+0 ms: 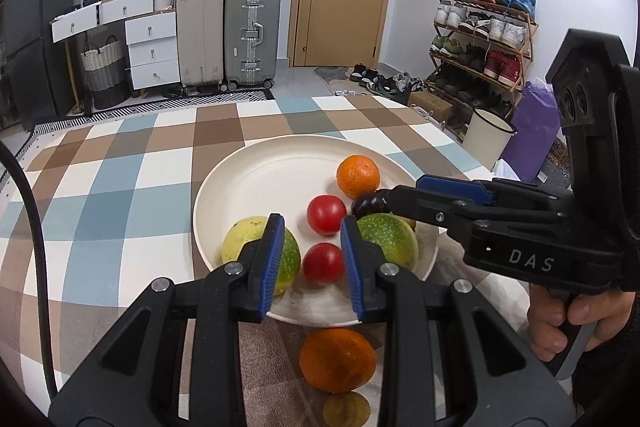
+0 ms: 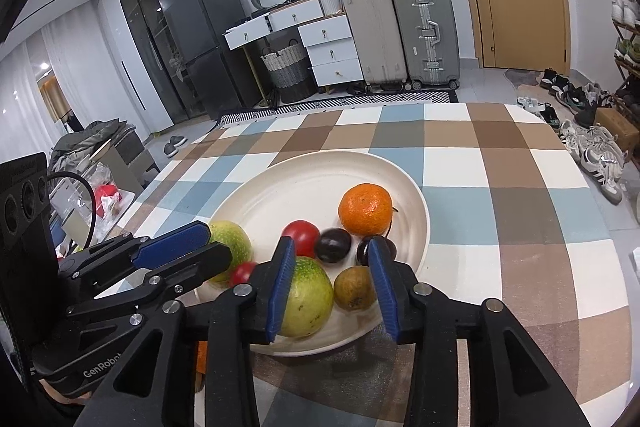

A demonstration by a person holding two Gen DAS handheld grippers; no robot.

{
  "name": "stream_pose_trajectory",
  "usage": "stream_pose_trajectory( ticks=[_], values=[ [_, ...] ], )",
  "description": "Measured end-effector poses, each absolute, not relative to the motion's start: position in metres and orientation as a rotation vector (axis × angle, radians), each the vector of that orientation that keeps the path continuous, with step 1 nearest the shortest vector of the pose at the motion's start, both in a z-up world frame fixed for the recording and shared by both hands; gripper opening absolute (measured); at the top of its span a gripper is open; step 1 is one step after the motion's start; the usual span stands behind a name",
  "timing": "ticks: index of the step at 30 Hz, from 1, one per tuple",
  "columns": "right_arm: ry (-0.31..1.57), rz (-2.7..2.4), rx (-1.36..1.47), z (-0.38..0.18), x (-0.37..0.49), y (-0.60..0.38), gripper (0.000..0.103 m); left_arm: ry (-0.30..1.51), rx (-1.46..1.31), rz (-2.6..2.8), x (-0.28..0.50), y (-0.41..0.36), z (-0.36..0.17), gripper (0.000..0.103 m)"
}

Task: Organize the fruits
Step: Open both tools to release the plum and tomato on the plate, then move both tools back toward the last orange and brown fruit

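A cream plate (image 1: 264, 179) (image 2: 304, 183) on the checked tablecloth holds an orange (image 1: 357, 175) (image 2: 365, 209), two red tomatoes (image 1: 326, 214) (image 1: 323, 263), two green-yellow fruits (image 1: 240, 243) (image 1: 390, 239), two dark plums (image 2: 333, 244) (image 2: 364, 251) and a brown fruit (image 2: 354, 287). A second orange (image 1: 337, 359) lies on the cloth in front of the plate, below my left gripper. My left gripper (image 1: 313, 247) is open and empty over the plate's near edge. My right gripper (image 2: 331, 267) is open and empty above the plate's near right side.
A small brownish fruit (image 1: 346, 409) lies at the table's near edge. Past the table stand suitcases (image 1: 228, 31), white drawers (image 1: 152, 47), a shoe rack (image 1: 480, 39) and a white bucket (image 1: 486, 139).
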State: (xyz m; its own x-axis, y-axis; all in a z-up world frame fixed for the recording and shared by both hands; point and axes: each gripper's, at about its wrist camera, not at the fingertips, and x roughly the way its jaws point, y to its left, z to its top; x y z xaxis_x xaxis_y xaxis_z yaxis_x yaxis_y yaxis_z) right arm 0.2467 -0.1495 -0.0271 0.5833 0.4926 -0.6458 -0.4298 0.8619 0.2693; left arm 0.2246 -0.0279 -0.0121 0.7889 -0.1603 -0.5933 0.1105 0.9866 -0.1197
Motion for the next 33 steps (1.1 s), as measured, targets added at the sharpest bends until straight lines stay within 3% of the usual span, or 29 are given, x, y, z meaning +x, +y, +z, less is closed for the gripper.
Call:
stream_pose_trajectory(
  ticks=[5,8,12,15,18,33],
  values=[
    [0.764,0.526,0.076,-0.024,0.243,-0.152,0.050,0.649,-0.082,-0.133,0.222,-0.024,-0.010,0.031],
    [0.759,0.512,0.061,-0.023,0.240,-0.153,0.059,0.638,-0.108,-0.115,0.217,-0.017,-0.007,0.052],
    [0.740,0.513,0.057,-0.020,0.234,-0.155,0.086,0.612,-0.135,-0.099,0.205,-0.005,-0.001,0.084],
    [0.734,0.523,0.057,-0.019,0.230,-0.156,0.093,0.601,-0.141,-0.090,0.196,0.001,0.001,0.089],
    [0.745,0.523,0.064,-0.021,0.228,-0.158,0.100,0.607,-0.146,-0.072,0.189,0.006,0.001,0.102],
    [0.768,0.540,0.058,-0.022,0.205,-0.162,0.102,0.632,-0.086,-0.068,0.140,-0.002,-0.008,0.102]
  ],
)
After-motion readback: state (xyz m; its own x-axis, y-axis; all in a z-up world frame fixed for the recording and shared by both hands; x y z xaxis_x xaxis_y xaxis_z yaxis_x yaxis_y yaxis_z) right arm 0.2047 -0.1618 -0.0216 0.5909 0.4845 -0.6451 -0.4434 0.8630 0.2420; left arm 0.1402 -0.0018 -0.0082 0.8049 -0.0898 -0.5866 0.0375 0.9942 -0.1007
